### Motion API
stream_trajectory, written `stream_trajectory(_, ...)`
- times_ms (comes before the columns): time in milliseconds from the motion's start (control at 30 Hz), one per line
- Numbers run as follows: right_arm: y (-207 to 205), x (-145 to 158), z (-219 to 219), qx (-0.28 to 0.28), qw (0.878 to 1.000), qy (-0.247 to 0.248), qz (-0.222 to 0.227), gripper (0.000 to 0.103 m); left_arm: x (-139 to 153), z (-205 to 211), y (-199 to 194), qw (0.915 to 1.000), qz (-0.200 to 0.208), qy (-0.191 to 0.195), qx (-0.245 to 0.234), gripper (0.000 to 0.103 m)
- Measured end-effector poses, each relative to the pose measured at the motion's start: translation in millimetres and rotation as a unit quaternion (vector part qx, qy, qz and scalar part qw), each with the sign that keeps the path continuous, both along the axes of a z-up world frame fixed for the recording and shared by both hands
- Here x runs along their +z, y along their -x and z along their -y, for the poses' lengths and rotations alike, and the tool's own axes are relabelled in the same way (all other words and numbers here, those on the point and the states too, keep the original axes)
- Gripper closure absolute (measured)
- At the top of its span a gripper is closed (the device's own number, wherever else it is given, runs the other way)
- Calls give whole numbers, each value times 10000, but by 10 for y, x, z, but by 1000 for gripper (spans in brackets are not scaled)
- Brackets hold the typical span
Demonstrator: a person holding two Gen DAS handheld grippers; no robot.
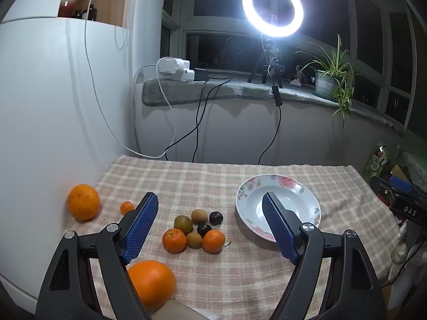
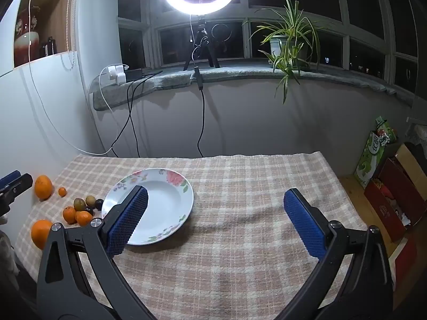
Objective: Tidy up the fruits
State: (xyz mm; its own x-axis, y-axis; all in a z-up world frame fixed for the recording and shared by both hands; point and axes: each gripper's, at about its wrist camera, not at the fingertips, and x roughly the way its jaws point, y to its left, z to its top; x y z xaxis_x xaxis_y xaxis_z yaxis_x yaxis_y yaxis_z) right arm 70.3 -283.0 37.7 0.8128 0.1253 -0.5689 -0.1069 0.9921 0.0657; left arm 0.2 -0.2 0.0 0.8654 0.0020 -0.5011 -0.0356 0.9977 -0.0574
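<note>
A flowered white plate [image 1: 291,186] lies empty on the checked tablecloth [image 1: 213,176]; it also shows in the right wrist view [image 2: 170,176]. A cluster of small fruits [image 1: 196,229] lies left of the plate: two tangerines, several green-brown fruits and two dark ones. One large orange [image 1: 84,201] sits at the far left, another large orange [image 1: 152,282] near my left finger, and a tiny orange fruit [image 1: 127,207] between. My left gripper [image 1: 210,202] is open and empty above the cluster. My right gripper [image 2: 216,200] is open and empty right of the plate.
A ring light [image 1: 272,8] on a tripod and a potted plant [image 2: 288,40] stand on the windowsill behind. Cables hang down to the table's back edge. A white wall [image 1: 53,106] borders the left. Boxes [image 2: 387,186] stand off the table's right edge.
</note>
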Motion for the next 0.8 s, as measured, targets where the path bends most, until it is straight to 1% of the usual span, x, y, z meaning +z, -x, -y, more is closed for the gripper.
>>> stream_trajectory(300, 78, 4, 33, 54, 10000, -15, -71, 0, -39, 15, -22, 10000, 8, -1, 8, 23)
stream_trajectory(333, 18, 19, 8, 60, 10000, -23, -75, 0, -46, 19, -25, 10000, 9, 0, 6, 23)
stream_trajectory(400, 28, 19, 7, 73, 9999, -20, -96, 0, -59, 29, -28, 10000, 9, -5, 2, 23)
stream_trajectory(433, 39, 22, 16, 78, 9999, -24, -105, 0, -10, 1, -11, 10000, 12, 17, 11, 23)
stream_trajectory(467, 39, -22, 5, 86, 9999, -13, -95, 0, -10, 1, -11, 10000, 15, 17, 11, 23)
stream_trajectory(800, 63, -22, -4, 88, 9999, -3, -101, 0, -32, -42, -13, 10000, 34, 35, 46, 23)
